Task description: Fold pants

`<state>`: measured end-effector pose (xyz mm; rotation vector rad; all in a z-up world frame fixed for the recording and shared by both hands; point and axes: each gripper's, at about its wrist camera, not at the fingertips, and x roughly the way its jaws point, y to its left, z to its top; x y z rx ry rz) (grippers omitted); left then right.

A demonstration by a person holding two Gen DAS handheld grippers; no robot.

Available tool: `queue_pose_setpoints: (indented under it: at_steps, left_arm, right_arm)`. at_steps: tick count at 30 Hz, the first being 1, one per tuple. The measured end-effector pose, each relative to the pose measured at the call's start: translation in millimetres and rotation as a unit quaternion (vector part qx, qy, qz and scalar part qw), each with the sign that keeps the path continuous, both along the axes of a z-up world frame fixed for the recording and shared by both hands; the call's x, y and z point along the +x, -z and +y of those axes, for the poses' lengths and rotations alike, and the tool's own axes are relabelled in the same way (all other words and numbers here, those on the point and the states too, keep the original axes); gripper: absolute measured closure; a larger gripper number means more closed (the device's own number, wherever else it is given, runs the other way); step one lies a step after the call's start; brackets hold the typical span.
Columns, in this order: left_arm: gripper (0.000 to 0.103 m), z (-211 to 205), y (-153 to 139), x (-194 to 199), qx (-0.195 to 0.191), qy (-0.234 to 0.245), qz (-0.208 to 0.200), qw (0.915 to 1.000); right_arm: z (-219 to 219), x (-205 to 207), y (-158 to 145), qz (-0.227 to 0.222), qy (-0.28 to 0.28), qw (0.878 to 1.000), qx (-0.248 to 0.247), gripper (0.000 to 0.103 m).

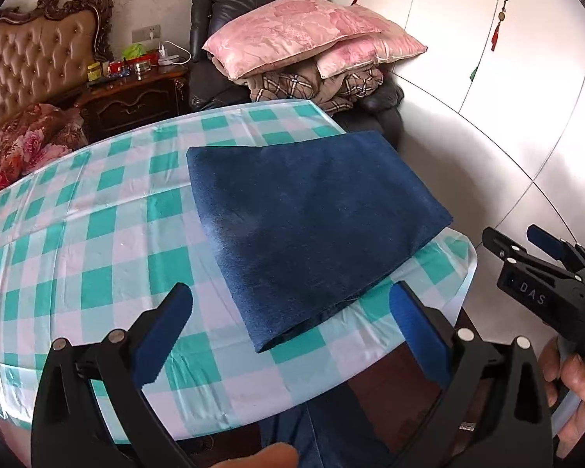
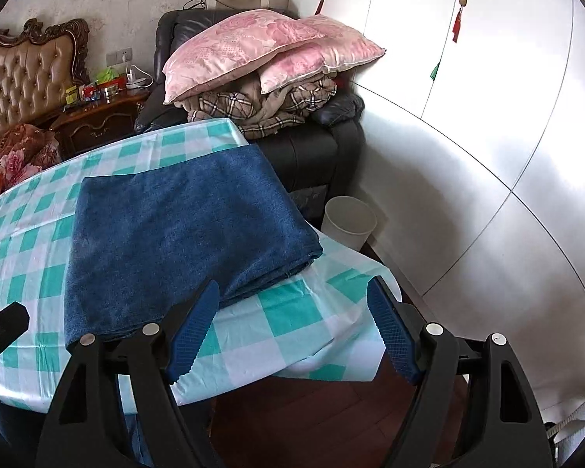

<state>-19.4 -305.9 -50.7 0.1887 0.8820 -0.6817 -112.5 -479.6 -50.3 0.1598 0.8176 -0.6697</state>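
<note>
The folded pants (image 1: 312, 230) lay just ahead of both grippers, long axis running away from them; left gripper (image 1: 288, 335) and right gripper (image 2: 292, 331) stood spread, empty.

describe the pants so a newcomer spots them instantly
Find the table under the green-and-white checked cloth. On its right-hand end lies a flat folded rectangle of dark blue fabric: the pants. It is the only plain-coloured item on the cloth.
</note>
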Motion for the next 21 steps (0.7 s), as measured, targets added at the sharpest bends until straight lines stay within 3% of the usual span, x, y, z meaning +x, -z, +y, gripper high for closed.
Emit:
queue_pose_setpoints:
  at_steps: [21]
  left_arm:
    - [0.002,-8.2,-0.9,5.2,0.005,0.005,0.000,1.0000]
  right_arm:
    - [-7.0,4.3,2.9,-0.002,-0.002,1.000,0.008,0.027]
